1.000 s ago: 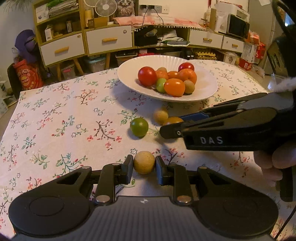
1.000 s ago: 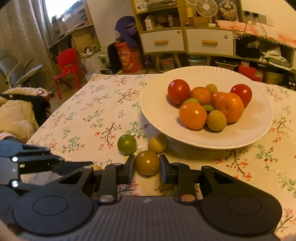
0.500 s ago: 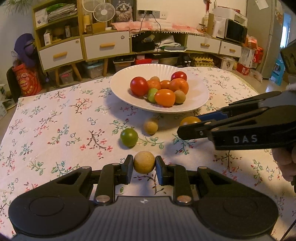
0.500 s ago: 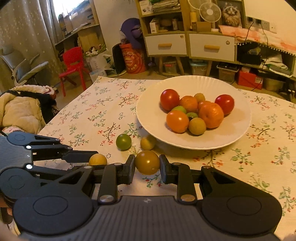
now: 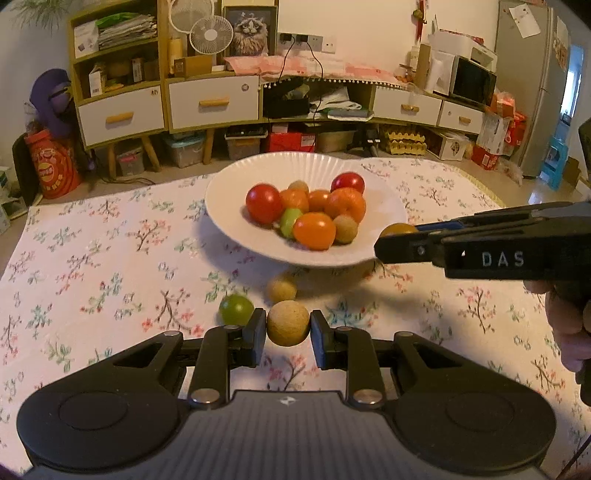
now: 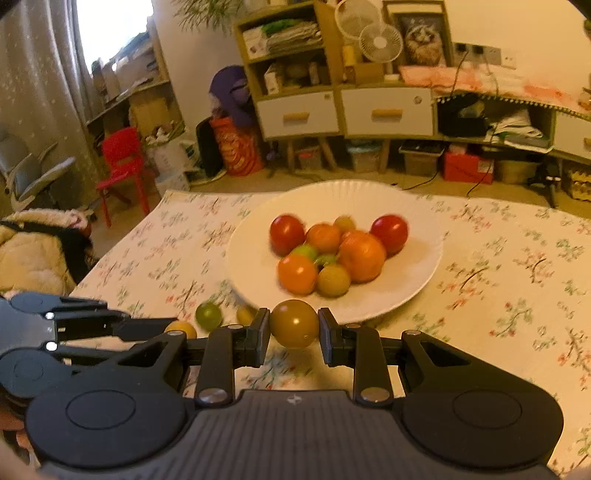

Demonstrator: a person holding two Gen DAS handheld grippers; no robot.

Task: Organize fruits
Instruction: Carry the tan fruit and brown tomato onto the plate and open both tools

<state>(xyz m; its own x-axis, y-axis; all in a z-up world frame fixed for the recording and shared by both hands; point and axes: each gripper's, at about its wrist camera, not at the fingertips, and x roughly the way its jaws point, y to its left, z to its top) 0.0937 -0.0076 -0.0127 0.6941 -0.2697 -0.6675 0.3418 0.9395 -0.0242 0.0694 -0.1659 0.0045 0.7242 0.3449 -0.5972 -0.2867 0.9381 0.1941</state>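
warm dim light, motion blur, fisheye

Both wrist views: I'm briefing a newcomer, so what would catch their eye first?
The white plate heaped with red, orange and green fruit sits mid-table. Each gripper is shut on a fruit: the left gripper on a tan ball, the right gripper on an olive fruit near the plate's edge. A green fruit and a yellow one lie loose before the plate.

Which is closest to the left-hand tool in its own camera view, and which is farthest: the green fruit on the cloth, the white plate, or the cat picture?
1. The green fruit, on the cloth just left of the left gripper fingers.
2. The white plate, mid-table ahead.
3. The cat picture, on the back cabinet.
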